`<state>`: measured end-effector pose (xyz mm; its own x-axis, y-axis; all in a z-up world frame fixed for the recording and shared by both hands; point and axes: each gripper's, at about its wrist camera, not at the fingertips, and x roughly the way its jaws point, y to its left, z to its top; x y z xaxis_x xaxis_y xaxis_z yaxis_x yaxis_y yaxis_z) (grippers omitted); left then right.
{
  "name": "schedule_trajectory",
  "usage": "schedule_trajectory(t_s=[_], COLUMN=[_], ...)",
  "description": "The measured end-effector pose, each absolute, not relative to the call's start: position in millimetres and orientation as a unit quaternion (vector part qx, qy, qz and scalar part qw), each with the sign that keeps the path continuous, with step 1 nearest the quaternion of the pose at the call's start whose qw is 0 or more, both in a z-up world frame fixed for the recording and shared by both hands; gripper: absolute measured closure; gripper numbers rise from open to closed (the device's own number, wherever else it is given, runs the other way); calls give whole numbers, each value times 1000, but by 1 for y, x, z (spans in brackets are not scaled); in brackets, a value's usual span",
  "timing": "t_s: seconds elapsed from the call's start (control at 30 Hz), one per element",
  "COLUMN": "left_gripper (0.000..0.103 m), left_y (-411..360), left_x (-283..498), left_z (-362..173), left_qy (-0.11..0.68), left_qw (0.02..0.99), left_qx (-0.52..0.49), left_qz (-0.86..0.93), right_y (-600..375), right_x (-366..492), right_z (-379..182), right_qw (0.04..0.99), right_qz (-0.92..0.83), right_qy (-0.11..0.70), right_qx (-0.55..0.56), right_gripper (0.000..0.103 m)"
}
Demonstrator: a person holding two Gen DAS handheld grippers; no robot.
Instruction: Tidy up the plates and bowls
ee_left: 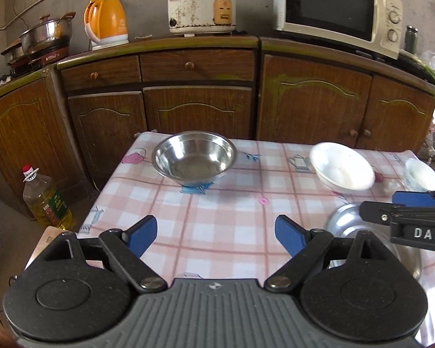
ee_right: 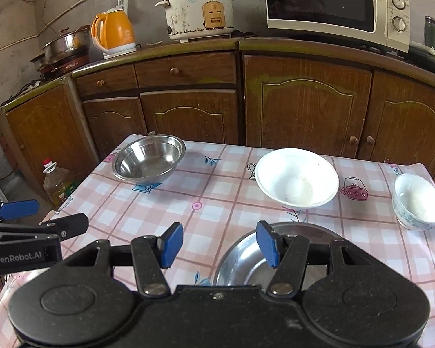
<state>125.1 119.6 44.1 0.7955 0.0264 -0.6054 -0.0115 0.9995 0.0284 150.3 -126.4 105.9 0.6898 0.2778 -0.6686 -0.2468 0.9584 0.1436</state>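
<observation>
My left tongs (ee_left: 216,236) gape wide over bare checked cloth on the bench (ee_left: 223,226), gripping nothing. My right tongs (ee_right: 219,245) stand half spread, empty, above the steel plate (ee_right: 243,261). Only the right view shows the whole small patterned bowl (ee_right: 417,201) beside the white bowl (ee_right: 297,181); the steel bowl (ee_right: 149,161) sits far left.

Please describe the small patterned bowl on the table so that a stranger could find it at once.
Start at the table with the pink checked cloth and go to its far right edge. There, right of the large white bowl, stands the small bowl. Unlike the plain white and steel dishes, it has a blue pattern outside.
</observation>
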Motion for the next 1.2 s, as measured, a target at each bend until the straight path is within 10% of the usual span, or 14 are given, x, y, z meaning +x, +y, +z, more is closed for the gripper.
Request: schedule_trajectory(t_s=[1.2], left_gripper=[27], left_y=[232], left_x=[352], left_z=[-38], left_qy=[379], left_qw=[924], left_qx=[18], left_qz=[41], right_y=[14], right_x=[396], right_z=[-26], right_qw=[875], right_qz=[159], right_qy=[451], right_qx=[72], right_gripper=[31])
